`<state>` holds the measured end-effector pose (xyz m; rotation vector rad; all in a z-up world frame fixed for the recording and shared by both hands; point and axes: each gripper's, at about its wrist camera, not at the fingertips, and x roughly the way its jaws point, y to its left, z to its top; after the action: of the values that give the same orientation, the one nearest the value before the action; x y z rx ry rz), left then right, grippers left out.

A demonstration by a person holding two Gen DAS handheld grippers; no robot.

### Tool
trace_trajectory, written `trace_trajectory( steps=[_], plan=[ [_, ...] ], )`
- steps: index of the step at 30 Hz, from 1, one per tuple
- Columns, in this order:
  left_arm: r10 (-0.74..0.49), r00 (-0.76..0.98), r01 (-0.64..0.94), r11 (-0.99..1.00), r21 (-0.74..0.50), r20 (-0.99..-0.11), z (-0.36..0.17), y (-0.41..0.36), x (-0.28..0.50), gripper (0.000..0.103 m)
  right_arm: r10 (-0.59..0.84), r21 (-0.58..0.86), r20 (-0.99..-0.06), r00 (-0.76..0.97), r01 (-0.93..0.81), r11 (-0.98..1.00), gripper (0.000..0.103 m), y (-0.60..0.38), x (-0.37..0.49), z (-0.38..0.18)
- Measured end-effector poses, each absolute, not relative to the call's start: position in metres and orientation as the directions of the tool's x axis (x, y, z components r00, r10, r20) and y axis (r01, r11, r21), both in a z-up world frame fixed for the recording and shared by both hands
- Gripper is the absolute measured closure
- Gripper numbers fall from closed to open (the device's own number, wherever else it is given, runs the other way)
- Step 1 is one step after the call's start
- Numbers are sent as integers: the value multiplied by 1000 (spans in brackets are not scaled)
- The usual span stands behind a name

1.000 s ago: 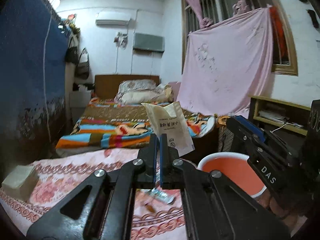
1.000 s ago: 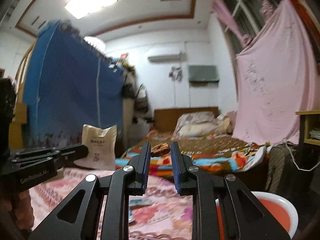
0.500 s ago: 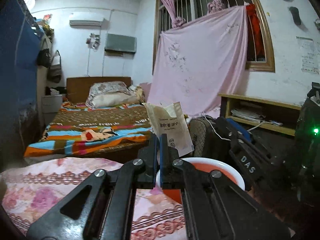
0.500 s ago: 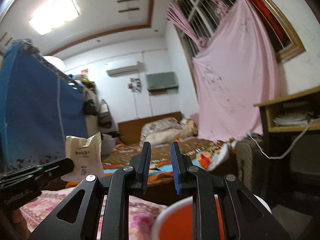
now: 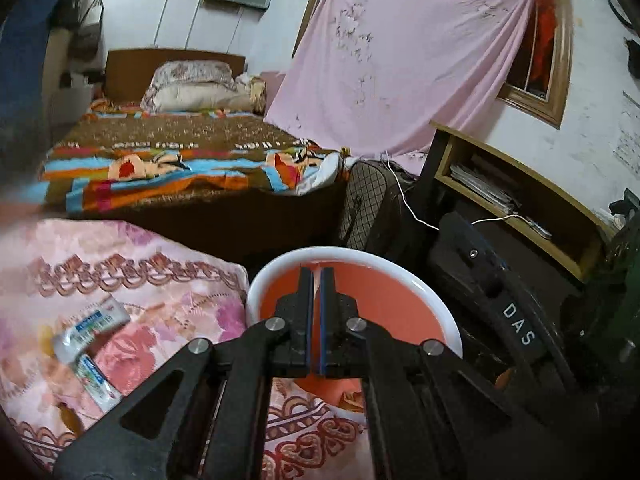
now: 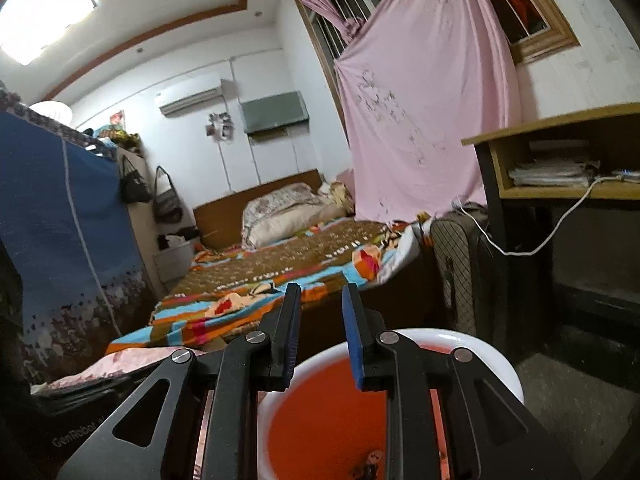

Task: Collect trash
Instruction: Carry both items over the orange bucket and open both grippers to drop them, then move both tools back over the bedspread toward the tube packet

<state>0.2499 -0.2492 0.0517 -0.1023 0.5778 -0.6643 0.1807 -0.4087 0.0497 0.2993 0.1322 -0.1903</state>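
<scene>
An orange basin with a white rim (image 5: 400, 276) (image 6: 472, 344) stands at the edge of a table with a pink floral cloth (image 5: 168, 264). My left gripper (image 5: 317, 280) hangs over the basin with its jaws nearly together and nothing between them. My right gripper (image 6: 320, 300) is over the basin too, open and empty; its body (image 5: 516, 324) shows at the right of the left wrist view. Brownish scraps (image 5: 352, 398) (image 6: 374, 460) lie in the basin. Two white-and-blue wrappers (image 5: 90, 326) and a small brown scrap (image 5: 66, 414) lie on the cloth at the left.
A bed with a striped blanket (image 5: 180, 160) stands behind the table. A checkered suitcase (image 5: 372, 208) and a wooden shelf desk (image 5: 520, 200) with a white cable stand at the right. A blue cloth wardrobe (image 6: 60, 220) is at the left.
The beige paper bag has left my left gripper and is out of sight. The brown scrap is gone from my right gripper, whose jaws opened wider. Both grippers moved over the basin.
</scene>
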Motion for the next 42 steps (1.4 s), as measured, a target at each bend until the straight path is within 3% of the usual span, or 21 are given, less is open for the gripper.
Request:
trace_trajectory(
  steps=[7,16,24,25,26,28,32,34,37,39,42],
  plan=[
    [-609,607,526,789,-316,-510,46,-248,256,103,-169,282,-162,972,210,936,73,-405,178,49],
    [-541,688,461,840,-286,-483,56,-217,246,101,-159,260,-133,978,189,947,60,-392,176,54],
    [-445,783,368,895,-253,-435,67,-170,232,78,-138,218,-109,985,159,963,54,-372,175,61],
    [-431,794,355,901,-249,-428,68,-164,230,76,-135,215,-103,985,154,964,47,-370,175,62],
    [-415,806,338,908,-247,-421,69,-157,228,73,-129,214,-93,987,146,966,34,-367,173,63],
    [-381,831,302,921,-247,-406,71,-142,223,68,-117,215,-64,991,129,968,24,-363,169,65],
    [-309,878,237,944,-227,-366,76,-115,212,59,-97,186,-21,995,100,978,20,-351,163,72],
    [-271,898,205,955,-215,-347,79,-105,207,51,-74,175,-1,997,73,982,15,-344,161,73],
    [-216,928,156,965,-209,-303,81,-89,196,30,-39,155,40,998,32,987,0,-335,156,75],
    [-173,948,118,971,-209,-267,81,-77,188,10,-13,134,69,998,3,991,0,-327,152,76],
    [-106,970,61,977,-205,-217,77,-62,174,11,22,103,95,995,-32,994,0,-316,147,77]
  ],
)
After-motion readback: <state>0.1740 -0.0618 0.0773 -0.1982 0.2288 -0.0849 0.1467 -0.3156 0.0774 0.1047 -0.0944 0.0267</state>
